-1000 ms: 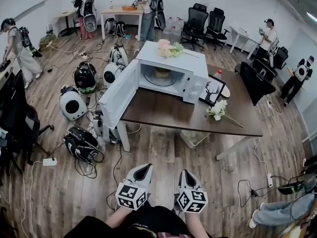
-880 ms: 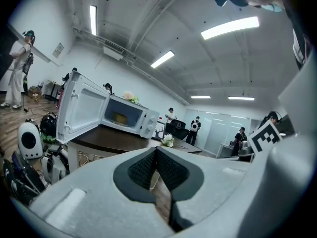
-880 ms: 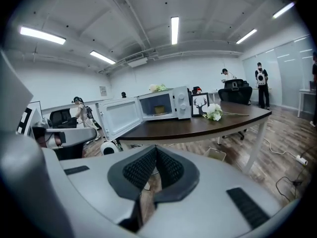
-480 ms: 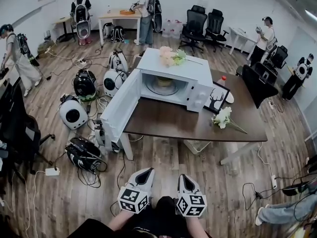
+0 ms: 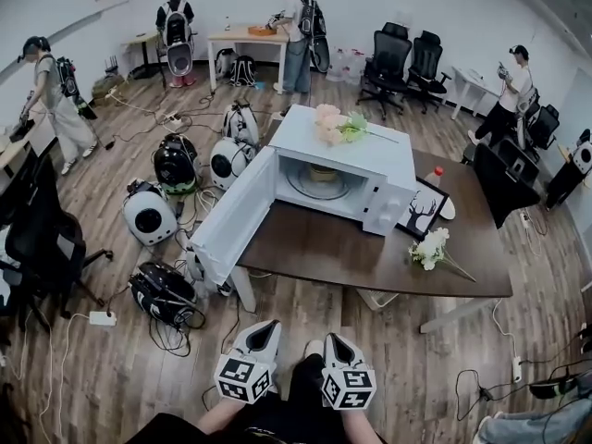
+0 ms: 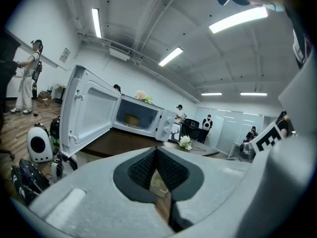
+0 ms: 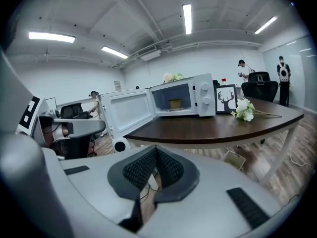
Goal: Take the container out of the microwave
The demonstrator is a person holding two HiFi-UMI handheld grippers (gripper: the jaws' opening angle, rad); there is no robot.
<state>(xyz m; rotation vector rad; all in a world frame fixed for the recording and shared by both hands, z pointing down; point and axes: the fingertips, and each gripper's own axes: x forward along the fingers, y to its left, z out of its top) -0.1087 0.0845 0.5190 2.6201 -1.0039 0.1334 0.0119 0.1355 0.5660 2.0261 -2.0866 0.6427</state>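
Observation:
The white microwave (image 5: 344, 165) stands on the brown table (image 5: 351, 257) with its door (image 5: 236, 215) swung wide open to the left. A small yellowish container (image 5: 324, 172) sits on the turntable inside; it also shows as the container (image 6: 132, 118) in the left gripper view and the container (image 7: 174, 103) in the right gripper view. My left gripper (image 5: 267, 326) and right gripper (image 5: 331, 339) hover side by side over the floor, well short of the table. Both point toward the microwave. In each gripper view the pads meet at the tip, left gripper (image 6: 156, 150) and right gripper (image 7: 156, 150), with nothing between them.
Flowers (image 5: 335, 126) lie on top of the microwave. A deer picture (image 5: 421, 213) and white flowers (image 5: 430, 248) stand on the table to its right. Round backpack-like units (image 5: 148, 213) and cables litter the floor at left. People and office chairs (image 5: 388, 58) occupy the back.
Both grippers have travelled forward with the person, and the table and microwave now sit nearer and lower in the head view. The jaws stay shut on both.

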